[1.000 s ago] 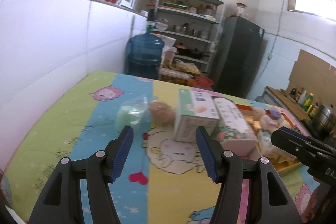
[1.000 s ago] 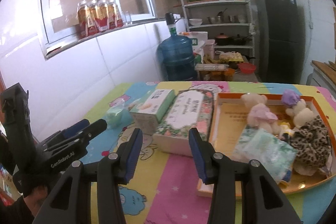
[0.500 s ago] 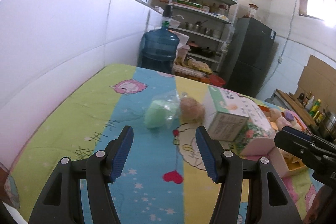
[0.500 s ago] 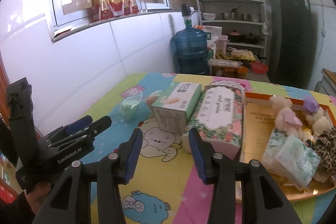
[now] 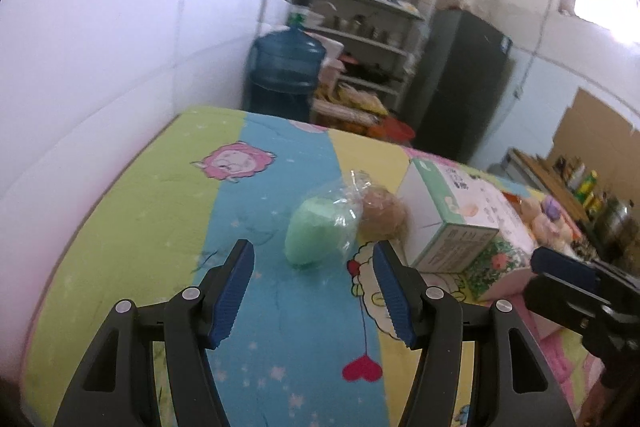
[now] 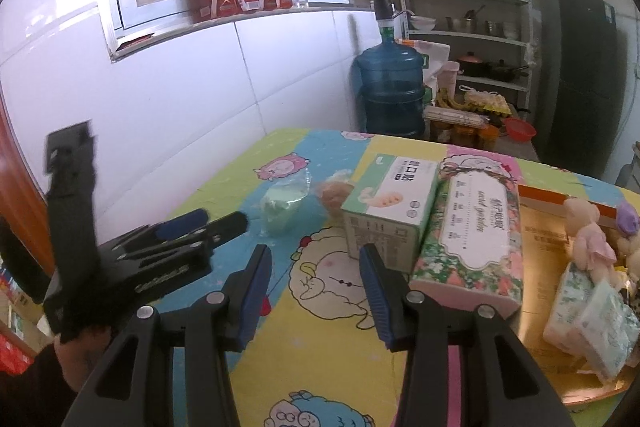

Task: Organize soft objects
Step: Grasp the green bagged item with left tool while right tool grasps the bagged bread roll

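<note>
A green soft object in a clear plastic bag lies on the colourful cartoon tablecloth, with a brownish bagged object touching its right side. My left gripper is open, its blue-padded fingers just short of the green bag, nothing between them. My right gripper is open over the cloth, in front of a green tissue box and a floral tissue box. The left gripper also shows at the right wrist view's left side.
An orange tray at the right holds plush toys and tissue packs. A white tiled wall runs along the table's left edge. Beyond the far edge stand a blue water jug, shelves and a dark fridge.
Both grippers have swung left across the table. The green bag now sits larger and centred just ahead of the left gripper's fingers. The tray has slid toward the right edge.
</note>
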Demonstrator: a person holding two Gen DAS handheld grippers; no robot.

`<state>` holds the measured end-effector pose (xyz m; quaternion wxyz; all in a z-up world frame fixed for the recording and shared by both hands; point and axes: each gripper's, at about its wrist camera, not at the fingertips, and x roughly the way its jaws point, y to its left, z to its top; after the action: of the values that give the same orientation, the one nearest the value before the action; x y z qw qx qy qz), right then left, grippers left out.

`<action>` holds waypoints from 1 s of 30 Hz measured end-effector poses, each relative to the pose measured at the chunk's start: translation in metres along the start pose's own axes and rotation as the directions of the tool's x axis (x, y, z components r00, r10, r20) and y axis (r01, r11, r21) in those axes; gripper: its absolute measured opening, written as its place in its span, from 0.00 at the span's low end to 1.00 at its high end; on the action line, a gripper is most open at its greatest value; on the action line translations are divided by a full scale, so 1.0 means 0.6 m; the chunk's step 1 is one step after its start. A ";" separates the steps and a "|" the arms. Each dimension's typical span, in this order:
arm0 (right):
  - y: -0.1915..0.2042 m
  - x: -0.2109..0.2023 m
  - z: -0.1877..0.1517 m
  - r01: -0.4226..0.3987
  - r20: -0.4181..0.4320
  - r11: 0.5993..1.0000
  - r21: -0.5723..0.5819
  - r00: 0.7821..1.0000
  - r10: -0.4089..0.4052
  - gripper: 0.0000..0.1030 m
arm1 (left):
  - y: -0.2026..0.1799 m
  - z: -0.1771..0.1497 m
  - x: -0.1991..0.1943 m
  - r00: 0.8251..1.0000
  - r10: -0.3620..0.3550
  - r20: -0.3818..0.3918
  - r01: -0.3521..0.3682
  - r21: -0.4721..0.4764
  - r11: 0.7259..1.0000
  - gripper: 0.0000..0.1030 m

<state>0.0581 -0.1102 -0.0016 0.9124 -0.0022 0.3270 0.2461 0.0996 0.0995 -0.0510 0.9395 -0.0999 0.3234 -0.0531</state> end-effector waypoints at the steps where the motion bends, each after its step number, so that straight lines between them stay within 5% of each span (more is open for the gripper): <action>1: -0.002 0.000 0.000 0.000 0.000 1.000 0.003 1.000 0.000 0.44 | -0.004 0.005 0.010 1.000 -0.012 -0.013 0.012 0.015 1.000 0.62; 11: -0.031 0.003 0.001 -0.006 0.010 0.999 0.045 1.000 0.006 0.44 | -0.017 0.037 0.114 0.986 0.024 -0.163 -0.012 0.074 0.997 0.62; 14: -0.042 0.003 0.000 -0.008 0.013 0.998 0.059 1.000 0.007 0.44 | -0.013 0.040 0.124 0.986 0.031 -0.164 -0.021 0.063 0.998 0.44; 25: -0.018 0.026 0.046 -0.144 0.012 0.990 -0.005 0.989 0.144 0.44 | 0.015 0.023 0.034 0.998 0.058 -0.017 -0.059 -0.024 0.998 0.42; 30: 0.020 0.092 0.106 -0.167 -0.111 0.972 -0.165 0.983 0.150 0.44 | 0.034 -0.011 -0.028 0.992 0.118 0.050 -0.115 -0.056 0.992 0.42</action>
<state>0.1270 -0.0643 0.0175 0.8691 -0.0678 0.3475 0.3454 0.0827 0.1213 -0.0507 0.9462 -0.1070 0.3051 0.0131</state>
